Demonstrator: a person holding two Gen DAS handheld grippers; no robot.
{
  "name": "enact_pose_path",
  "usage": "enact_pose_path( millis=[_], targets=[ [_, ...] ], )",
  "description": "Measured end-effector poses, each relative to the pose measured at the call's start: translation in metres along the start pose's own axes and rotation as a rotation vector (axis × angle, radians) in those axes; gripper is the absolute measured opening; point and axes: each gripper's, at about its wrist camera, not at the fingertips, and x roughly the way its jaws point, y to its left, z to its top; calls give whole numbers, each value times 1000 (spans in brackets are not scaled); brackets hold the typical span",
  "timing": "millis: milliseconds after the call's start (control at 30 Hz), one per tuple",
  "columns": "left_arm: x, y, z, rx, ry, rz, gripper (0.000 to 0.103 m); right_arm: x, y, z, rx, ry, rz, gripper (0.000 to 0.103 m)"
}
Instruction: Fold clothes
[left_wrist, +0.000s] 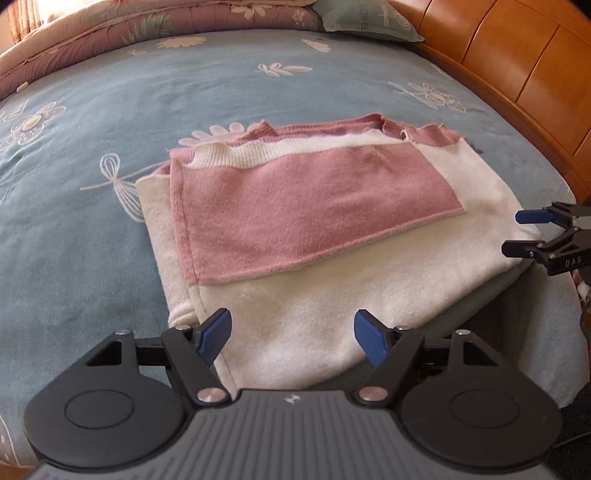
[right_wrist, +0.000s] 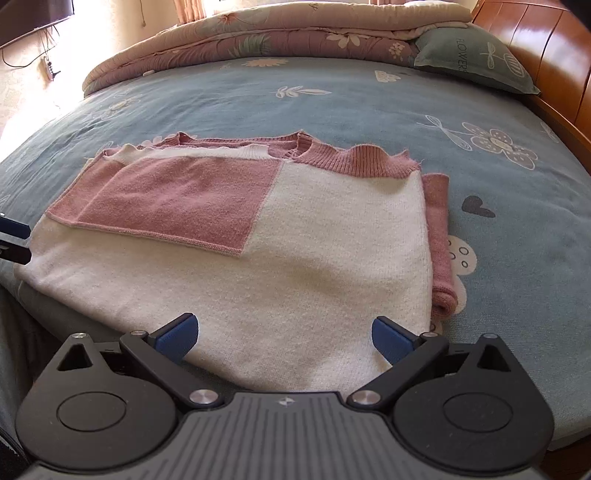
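While the sweater (right_wrist: 236, 266) is lying folded into a compact block across the middle of the frame on the bed (right_wrist: 332, 107), you are holding the left claw (left_wrist: 292, 338) and right claw (right_wrist: 284, 338) spread apart, gripping nothing, at its near edge, placed either to fold again or to let go.

bright daylight from the far side, fisheye-curved edges, sharp focus.

— The sweater (right_wrist: 295, 258) is looking like fuzzy knit, ribbed at its collar?
— Yes, and beneath it the bedsheet (right_wrist: 332, 110) is showing soft matt cloth. Beside the sheet, the wooden headboard (left_wrist: 517, 55) is gleaming, glossy.
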Motion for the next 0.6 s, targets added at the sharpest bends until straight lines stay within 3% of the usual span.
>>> enact_pose_path(
  millis=[167, 267, 367, 467, 600],
  targets=[
    [25, 9, 19, -35, -26, -9, 77, 3, 10, 29, -3, -65, -8, 103],
    [43, 15, 29, -62, -32, -16, 77, 18, 8, 38, 73, -72, 21, 103],
    [57, 27, 24, -86, -20, 39, 76, 33, -8, 33, 166, -50, 11, 103],
    [63, 17, 35, -82, -30, -24, 76, 45, -29, 12, 265, -15, -25, 103],
    [70, 5, 50, -75, -44, -108, 77, 41, -25, 3, 227, -45, -18, 103]
  ],
)
